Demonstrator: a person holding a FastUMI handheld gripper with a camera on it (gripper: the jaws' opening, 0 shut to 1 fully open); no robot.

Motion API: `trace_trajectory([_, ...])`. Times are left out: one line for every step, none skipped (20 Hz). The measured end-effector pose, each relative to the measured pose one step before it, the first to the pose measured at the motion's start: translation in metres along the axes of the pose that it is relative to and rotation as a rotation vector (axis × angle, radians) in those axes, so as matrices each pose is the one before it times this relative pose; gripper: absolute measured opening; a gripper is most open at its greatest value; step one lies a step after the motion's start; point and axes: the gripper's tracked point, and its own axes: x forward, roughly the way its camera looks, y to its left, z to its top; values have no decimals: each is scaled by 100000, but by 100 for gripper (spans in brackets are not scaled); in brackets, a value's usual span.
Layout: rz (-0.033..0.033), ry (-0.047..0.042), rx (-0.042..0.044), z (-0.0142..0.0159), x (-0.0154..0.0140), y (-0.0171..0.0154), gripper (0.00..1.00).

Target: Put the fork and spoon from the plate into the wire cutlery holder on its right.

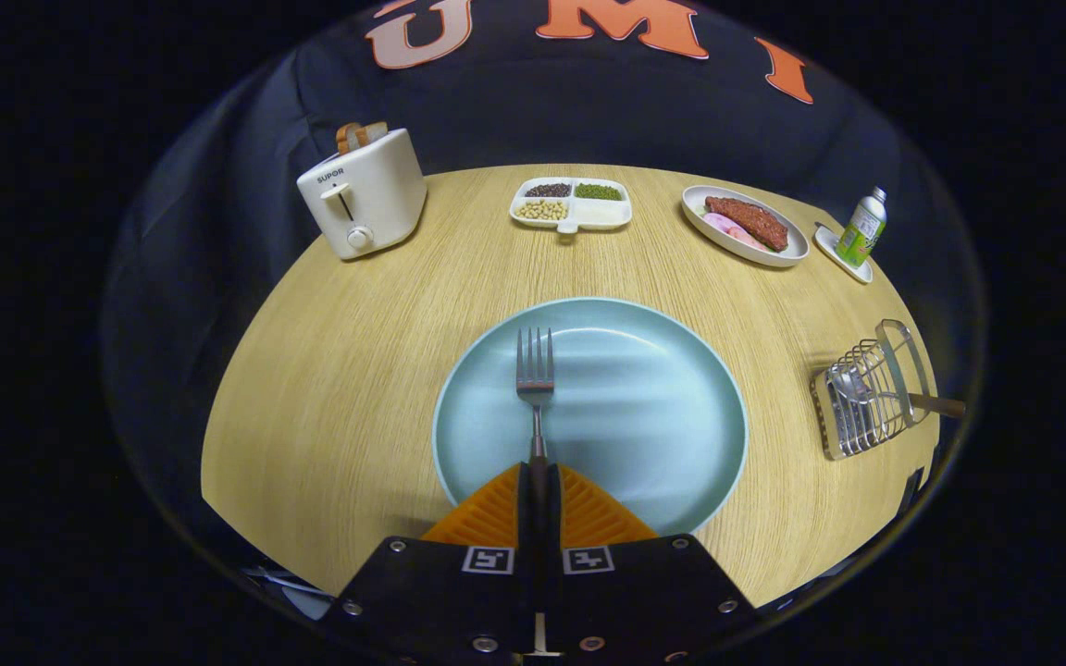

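Observation:
A metal fork [535, 375] points away from me over the pale blue plate [644, 398], its tines toward the plate's middle. My gripper [539, 476] is shut on the fork's handle, the orange fingers [487, 518] pressed together around it at the plate's near rim. To the right of the plate stands the wire cutlery holder [871, 388] with a wooden handle; the spoon [846, 384] sits inside it, bowl up.
Across the round wooden table [339, 370], a white toaster [365, 192] with bread stands far left. A divided dish of beans [571, 203], an oval plate of meat [744, 225] and a green bottle on a coaster [862, 231] line the far side.

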Motion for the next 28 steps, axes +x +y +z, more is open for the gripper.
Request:
trace_trajectory([930, 226, -193, 298, -670, -489, 5])
trace_trajectory([1193, 185, -553, 448, -717, -524, 5])
trace_trajectory([599, 308, -555, 407, -686, -765, 5])
trace_trajectory([553, 464, -1075, 344, -783, -881, 5])
trace_trajectory([-234, 92, -974, 370, -851, -1142, 5])
trace_trajectory([-301, 730, -1355, 352, -802, -1170, 5])
trace_trajectory([-516, 403, -967, 350, -865, -1281, 5])
trace_trajectory([-724, 517, -370, 326, -795, -1290, 5])
trace_trajectory([-536, 689, -535, 193, -908, -1395, 5])
trace_trajectory([-421, 585, -188, 300, -924, -1342, 5])
trace_trajectory([-471, 745, -458, 94, -824, -1288, 5])
trace_trajectory([-684, 1293, -675, -12, -770, -1425, 5])
trace_trajectory([-359, 1288, -354, -47, -755, -1278, 4])
trace_trajectory([-336, 1842, 26, -205, -705, -1174, 4])
trace_trajectory([-274, 1908, -468, -263, -595, -1207, 5])
trace_trajectory([-1252, 1559, -1584, -37, -498, -1311, 5])
trace_trajectory([-1870, 1944, -2587, -233, -444, -1520, 5])
trace_trajectory([-1649, 2306, -3023, -235, -371, -1424, 5])
trace_trajectory([-231, 2362, -1969, -197, -359, -956, 5])
trace_trajectory([483, 2380, -1467, -183, -246, -730, 5])
trace_trajectory([178, 2164, -1215, -120, -136, -769, 5])
trace_trajectory([306, 2451, -1554, -203, 4, -687, 5])
trace_trajectory([380, 2223, -942, -124, -3, -608, 5])
trace_trajectory([920, 2490, -628, -272, 38, -412, 5])
trace_trajectory([940, 2533, -346, -171, 22, -294, 5])
trace_trajectory([785, 2528, -896, -275, 32, -348, 5])
trace_trajectory([377, 2656, -1257, -260, 130, -317, 5])
trace_trajectory([160, 2764, -1415, -215, 115, -238, 5])
